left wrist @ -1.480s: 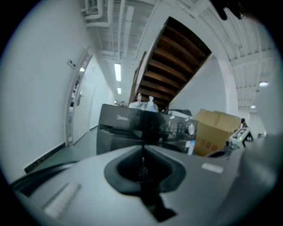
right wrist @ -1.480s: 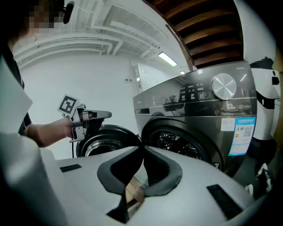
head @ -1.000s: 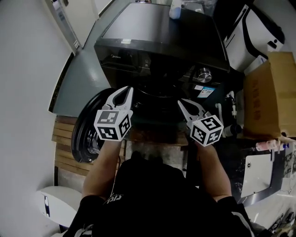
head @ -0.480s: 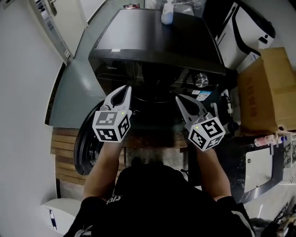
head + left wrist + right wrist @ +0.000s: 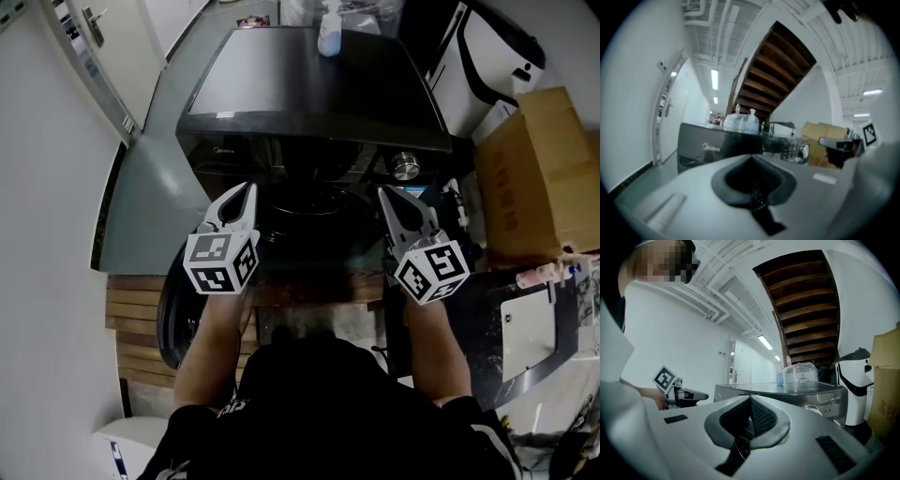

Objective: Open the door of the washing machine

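Door (image 5: 173, 319) of the washing machine (image 5: 309, 94): it stood swung wide to the lower left; I judged it rigid, heavy and hinged, best taken at its free rim; left tool (image 5: 246, 190) and right tool (image 5: 386, 195) hung before the drum (image 5: 319, 204), both pressed together, empty.

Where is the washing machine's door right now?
In the head view the door stands swung open at the left of the washing machine, in the lower left of the frame, beside the wooden slats and just below the left tongs.
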{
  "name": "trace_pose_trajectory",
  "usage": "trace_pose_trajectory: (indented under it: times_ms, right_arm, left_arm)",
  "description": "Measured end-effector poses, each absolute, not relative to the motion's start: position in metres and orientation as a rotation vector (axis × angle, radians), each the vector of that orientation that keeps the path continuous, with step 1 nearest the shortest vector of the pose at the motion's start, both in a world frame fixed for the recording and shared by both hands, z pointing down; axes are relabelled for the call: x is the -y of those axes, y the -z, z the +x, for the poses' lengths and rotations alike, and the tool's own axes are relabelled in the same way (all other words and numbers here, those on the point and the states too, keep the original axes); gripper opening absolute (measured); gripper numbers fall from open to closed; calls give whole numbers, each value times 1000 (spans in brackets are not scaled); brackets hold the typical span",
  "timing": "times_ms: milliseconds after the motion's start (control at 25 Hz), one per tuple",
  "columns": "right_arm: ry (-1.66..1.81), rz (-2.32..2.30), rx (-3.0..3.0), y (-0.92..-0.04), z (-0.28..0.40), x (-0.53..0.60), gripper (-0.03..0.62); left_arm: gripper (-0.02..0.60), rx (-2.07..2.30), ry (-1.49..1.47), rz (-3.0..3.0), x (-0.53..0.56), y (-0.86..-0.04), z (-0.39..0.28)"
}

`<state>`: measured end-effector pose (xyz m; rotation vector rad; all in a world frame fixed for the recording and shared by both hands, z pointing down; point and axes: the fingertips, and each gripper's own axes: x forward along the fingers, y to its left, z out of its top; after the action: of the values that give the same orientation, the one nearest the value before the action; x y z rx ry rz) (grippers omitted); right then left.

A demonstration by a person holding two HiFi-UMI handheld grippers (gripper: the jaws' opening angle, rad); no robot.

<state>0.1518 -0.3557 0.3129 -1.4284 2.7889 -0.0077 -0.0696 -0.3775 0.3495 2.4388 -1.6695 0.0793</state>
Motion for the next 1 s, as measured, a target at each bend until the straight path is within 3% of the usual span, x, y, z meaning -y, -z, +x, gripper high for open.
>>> trace_pose_trajectory:
  times_ms: [1000]
  right_arm:
    - [20,-1391,-2833,-325,140,351,-11]
  left_arm:
    - [9,1695,-110,2447,375,-352,-70]
